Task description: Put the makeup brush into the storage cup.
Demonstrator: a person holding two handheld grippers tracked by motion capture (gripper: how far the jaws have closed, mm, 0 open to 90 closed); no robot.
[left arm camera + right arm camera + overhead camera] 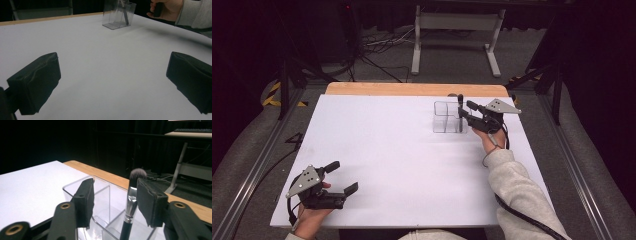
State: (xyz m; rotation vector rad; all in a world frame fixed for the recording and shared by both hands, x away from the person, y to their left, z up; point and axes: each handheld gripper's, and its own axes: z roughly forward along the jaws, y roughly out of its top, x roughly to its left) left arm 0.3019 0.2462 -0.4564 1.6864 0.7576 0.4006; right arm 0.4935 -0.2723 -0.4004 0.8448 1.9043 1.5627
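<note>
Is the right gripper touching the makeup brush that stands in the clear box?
Cannot tell. In the right gripper view the right gripper stands open around the makeup brush in the clear box; the brush sits close against the right-hand pad, and no gap or contact shows plainly.

The makeup brush is cut off at the bottom edge of the right gripper view, so its handle end goes unseen. In the high view it is too small to make out the bristles. The clear organizer loses its top at the upper edge of the left gripper view. Which compartment holds the brush cannot be told.
</note>
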